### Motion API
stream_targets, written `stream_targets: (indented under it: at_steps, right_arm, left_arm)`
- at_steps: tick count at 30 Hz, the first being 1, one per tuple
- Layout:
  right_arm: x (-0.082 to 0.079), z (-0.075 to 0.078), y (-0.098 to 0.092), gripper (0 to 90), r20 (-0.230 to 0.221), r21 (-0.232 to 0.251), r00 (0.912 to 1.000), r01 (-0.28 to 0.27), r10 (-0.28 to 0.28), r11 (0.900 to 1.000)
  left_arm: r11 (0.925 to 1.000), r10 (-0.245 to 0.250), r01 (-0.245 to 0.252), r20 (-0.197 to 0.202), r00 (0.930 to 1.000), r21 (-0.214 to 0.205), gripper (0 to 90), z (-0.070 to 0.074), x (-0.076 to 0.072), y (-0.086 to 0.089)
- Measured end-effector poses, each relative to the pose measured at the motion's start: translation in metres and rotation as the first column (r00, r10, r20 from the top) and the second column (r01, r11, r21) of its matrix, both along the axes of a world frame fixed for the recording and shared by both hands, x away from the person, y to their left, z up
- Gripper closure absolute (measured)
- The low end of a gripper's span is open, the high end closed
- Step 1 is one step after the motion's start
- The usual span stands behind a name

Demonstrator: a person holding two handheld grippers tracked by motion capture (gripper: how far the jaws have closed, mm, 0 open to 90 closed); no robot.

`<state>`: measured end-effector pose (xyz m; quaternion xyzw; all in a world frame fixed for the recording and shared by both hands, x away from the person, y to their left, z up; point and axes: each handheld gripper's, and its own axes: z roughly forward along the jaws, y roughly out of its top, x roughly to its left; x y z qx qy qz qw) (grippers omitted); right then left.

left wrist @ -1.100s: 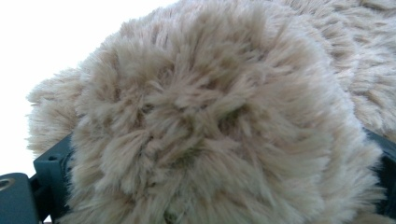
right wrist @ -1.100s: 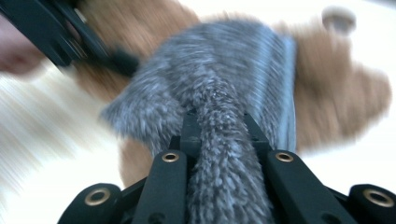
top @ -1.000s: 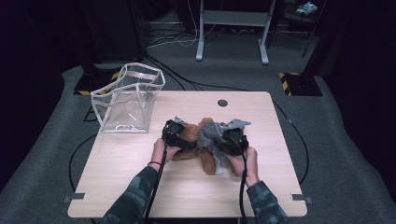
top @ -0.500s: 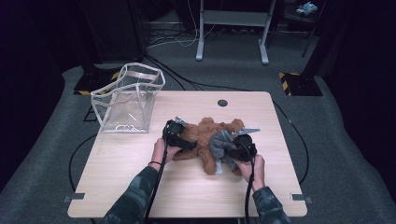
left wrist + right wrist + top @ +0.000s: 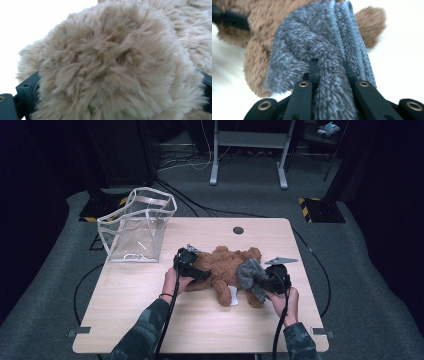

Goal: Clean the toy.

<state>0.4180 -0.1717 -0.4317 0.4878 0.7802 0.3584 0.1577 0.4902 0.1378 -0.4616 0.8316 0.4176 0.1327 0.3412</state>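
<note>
A brown teddy bear (image 5: 225,270) lies on the wooden table (image 5: 150,320), near its middle. The left gripper (image 5: 192,268) clamps one end of the bear; in the left gripper view the fur (image 5: 112,70) bulges between the two jaws. The right gripper (image 5: 260,287) has its jaws drawn narrow on a fold of grey fleece cloth (image 5: 324,62) at the bear's other end. A clear plastic bag (image 5: 137,227) stands upright at the table's far left corner, apart from the bear.
</note>
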Motion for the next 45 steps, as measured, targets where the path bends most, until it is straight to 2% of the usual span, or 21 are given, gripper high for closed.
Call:
stream_targets:
  at_steps: [5,9,12,14,16,18,21,24,25,27,30,34,38,39,40,41,44,45]
  right_arm:
    - [0.009,0.012,-0.021,76.9,0.018,0.040,0.9977,0.065,-0.066,0.9971]
    - [0.018,0.020,-0.032,76.8,0.040,0.033,0.9932,0.108,-0.110,0.9936]
    - [0.028,0.028,-0.034,76.7,0.058,0.031,0.9900,0.127,-0.128,0.9915]
    - [0.037,0.036,-0.031,76.7,0.074,0.026,0.9889,0.127,-0.129,0.9915]
    - [0.050,0.042,-0.024,76.7,0.089,0.015,0.9893,0.115,-0.115,0.9933]
    - [0.064,0.044,-0.014,76.7,0.088,-0.004,0.9907,0.104,-0.103,0.9946]
    - [0.086,0.038,0.003,76.7,0.069,-0.034,0.9945,0.081,-0.078,0.9962]
    - [0.109,0.019,0.014,76.0,0.004,-0.057,0.9981,0.061,-0.061,0.9965]
    - [0.115,0.012,0.017,76.0,-0.028,-0.065,0.9976,0.062,-0.064,0.9960]
    - [0.124,-0.002,0.019,76.1,-0.090,-0.049,0.9949,0.042,-0.046,0.9979]
    - [0.130,-0.019,0.021,76.6,-0.136,-0.055,0.9897,0.036,-0.043,0.9979]
    - [0.131,-0.025,0.018,77.2,-0.129,-0.088,0.9892,0.058,-0.069,0.9944]
    - [0.136,-0.025,0.012,77.3,-0.128,-0.121,0.9871,0.080,-0.096,0.9893]
    - [0.139,-0.025,0.010,77.3,-0.121,-0.127,0.9851,0.107,-0.122,0.9862]
    - [0.140,-0.024,0.008,77.4,-0.095,-0.152,0.9844,0.133,-0.148,0.9794]
    - [0.142,-0.024,0.004,77.4,-0.085,-0.183,0.9818,0.152,-0.170,0.9712]
    - [0.148,-0.023,-0.010,77.3,-0.112,-0.194,0.9604,0.231,-0.255,0.9535]
    - [0.149,-0.022,-0.017,77.3,-0.120,-0.209,0.9568,0.237,-0.265,0.9488]
  left_arm:
    - [0.9984,0.040,-0.039,0.026,0.9989,-0.042,1.0,0.015,-0.003,-0.002]
    - [0.9951,0.059,-0.054,0.055,0.9967,-0.082,4.7,0.026,-0.004,0.001]
    - [0.9945,0.063,-0.057,0.070,0.9955,-0.088,7.1,0.033,-0.002,-0.001]
    - [0.9947,0.071,-0.065,0.074,0.9948,-0.080,7.7,0.033,0.002,-0.005]
    - [0.9967,0.068,-0.066,0.046,0.9967,-0.048,8.3,0.026,0.008,-0.009]
    - [0.9956,0.077,-0.075,0.025,0.9967,-0.056,5.9,0.018,0.011,-0.009]
    - [0.9923,0.092,-0.090,0.027,0.9954,-0.085,5.1,0.010,0.012,-0.007]
    - [0.9920,0.085,-0.084,0.010,0.9963,-0.094,5.1,0.006,0.013,-0.005]
    - [0.9916,0.084,-0.084,0.004,0.9964,-0.099,5.1,0.004,0.013,-0.004]
    - [0.9927,0.075,-0.076,-0.007,0.9971,-0.094,5.1,0.002,0.013,-0.002]
    - [0.9928,0.069,-0.069,-0.010,0.9976,-0.098,5.1,-0.001,0.013,-0.001]
    - [0.9946,0.053,-0.055,-0.028,0.9982,-0.088,5.2,-0.002,0.013,0.001]
    - [0.9948,0.053,-0.055,-0.027,0.9982,-0.085,5.2,-0.003,0.013,0.001]
    - [0.9951,0.051,-0.054,-0.027,0.9983,-0.083,5.2,-0.003,0.013,0.001]
    - [0.9952,0.050,-0.052,-0.030,0.9983,-0.083,5.2,-0.003,0.013,0.001]
    - [0.9951,0.050,-0.052,-0.030,0.9983,-0.085,5.2,-0.004,0.013,0.001]
    - [0.9948,0.052,-0.055,-0.030,0.9982,-0.086,5.2,-0.004,0.013,0.002]
    - [0.9951,0.050,-0.053,-0.034,0.9982,-0.083,5.2,-0.004,0.012,0.002]
